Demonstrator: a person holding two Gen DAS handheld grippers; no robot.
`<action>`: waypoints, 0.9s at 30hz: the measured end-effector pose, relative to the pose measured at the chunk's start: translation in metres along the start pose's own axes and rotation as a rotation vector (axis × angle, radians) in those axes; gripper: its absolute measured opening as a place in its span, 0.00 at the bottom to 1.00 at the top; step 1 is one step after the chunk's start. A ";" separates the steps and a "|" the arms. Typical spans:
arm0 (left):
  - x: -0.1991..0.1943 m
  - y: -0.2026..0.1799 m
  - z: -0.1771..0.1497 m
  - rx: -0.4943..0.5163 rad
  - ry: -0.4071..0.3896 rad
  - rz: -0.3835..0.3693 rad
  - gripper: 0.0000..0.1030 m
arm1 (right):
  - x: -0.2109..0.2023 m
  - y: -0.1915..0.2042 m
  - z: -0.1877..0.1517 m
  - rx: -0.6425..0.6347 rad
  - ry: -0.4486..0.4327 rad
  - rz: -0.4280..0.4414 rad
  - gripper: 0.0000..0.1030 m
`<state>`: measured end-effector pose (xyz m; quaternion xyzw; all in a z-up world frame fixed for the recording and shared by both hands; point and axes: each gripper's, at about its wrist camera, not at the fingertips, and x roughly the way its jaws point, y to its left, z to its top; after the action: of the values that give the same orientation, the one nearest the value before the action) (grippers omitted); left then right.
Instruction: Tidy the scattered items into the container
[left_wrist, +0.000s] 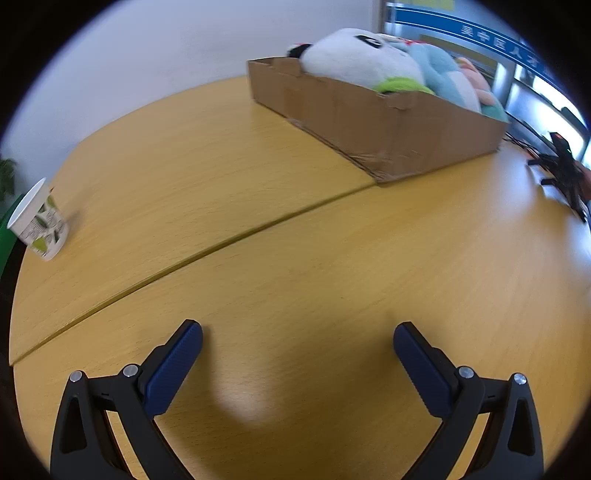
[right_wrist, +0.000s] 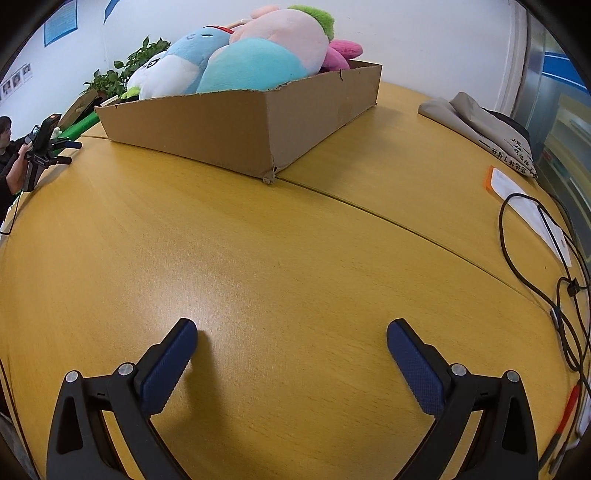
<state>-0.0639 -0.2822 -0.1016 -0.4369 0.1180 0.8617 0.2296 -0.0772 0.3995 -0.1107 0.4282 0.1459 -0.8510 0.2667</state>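
The left gripper (left_wrist: 297, 334) and the right gripper (right_wrist: 291, 332) hang spread and empty over the yellow wooden table (right_wrist: 258, 251). Ahead, the shallow brown cardboard box (right_wrist: 221, 122) already brims with pastel plush toys (right_wrist: 251, 62), so tidying looks finished; next, probably nothing beyond the patterned paper cup (left_wrist: 38, 221) near the white wall.

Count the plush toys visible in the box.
At least 4, all piled in the cardboard box: white panda-like plush at one end, light blue one beside it, pink-and-teal one next, magenta one at the far end. More may be hidden beneath.
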 end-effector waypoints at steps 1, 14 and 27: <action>-0.001 0.000 0.000 0.009 0.001 -0.008 1.00 | 0.000 -0.001 0.000 0.001 0.000 0.000 1.00; 0.003 0.007 0.004 -0.003 0.002 -0.003 1.00 | 0.001 -0.002 0.000 -0.003 -0.002 0.004 1.00; 0.004 0.007 0.004 -0.004 0.002 -0.002 1.00 | 0.004 -0.002 0.004 -0.008 -0.002 0.003 1.00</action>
<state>-0.0725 -0.2856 -0.1019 -0.4382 0.1160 0.8613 0.2296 -0.0831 0.3975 -0.1113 0.4267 0.1484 -0.8504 0.2696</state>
